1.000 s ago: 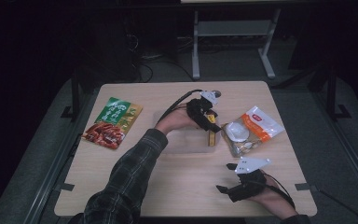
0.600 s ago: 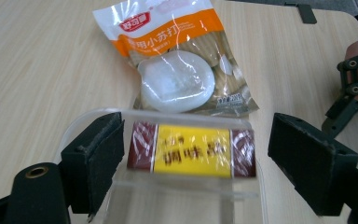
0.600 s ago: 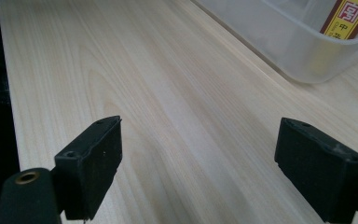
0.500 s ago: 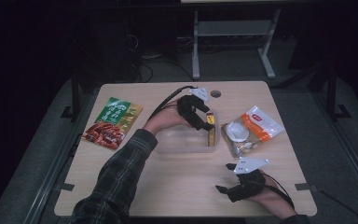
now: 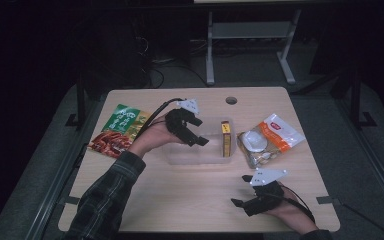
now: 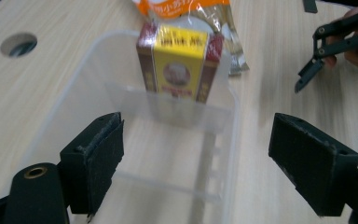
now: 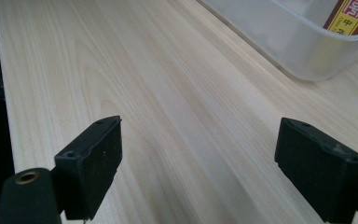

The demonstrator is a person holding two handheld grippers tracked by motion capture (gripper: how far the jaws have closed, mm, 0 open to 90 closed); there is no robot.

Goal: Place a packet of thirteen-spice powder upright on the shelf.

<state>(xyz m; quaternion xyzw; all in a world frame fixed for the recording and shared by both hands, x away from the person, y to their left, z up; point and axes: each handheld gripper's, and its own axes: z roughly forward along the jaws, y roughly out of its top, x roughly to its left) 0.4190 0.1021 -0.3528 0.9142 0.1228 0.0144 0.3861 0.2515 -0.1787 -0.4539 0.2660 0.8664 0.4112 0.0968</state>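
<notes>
the left gripper [image 5: 196, 134] hangs over the clear plastic tub [image 5: 180, 154] just left of centre in the high view, its jaws spread wide and holding nothing. from the left gripper view the same gripper [image 6: 196, 172] looks down into the tub [image 6: 74, 93], one black jaw at lower left of the frame, the other at lower right beyond the tub's rim.

the yellow and brown box [image 5: 225, 138] stands on edge at the tub's right end in the high view; in the left gripper view it [image 6: 179, 63] sits at top centre, against the far wall inside the tub.

just right of the tub in the high view lies an orange and white snack bag [image 5: 272, 137], and its lower end shows behind the box at the top of the left gripper view [image 6: 186, 7]. a green and red packet [image 5: 120, 131] lies flat at the left of the table [image 5: 190, 195], well apart from the tub.

the right gripper [image 5: 240, 200] rests low at the lower right of the high view, near the table's front edge, jaws wide and empty. in the right gripper view [image 7: 198, 172] bare wood lies between its jaws, with a corner of the tub [image 7: 279, 37] at upper right.
</notes>
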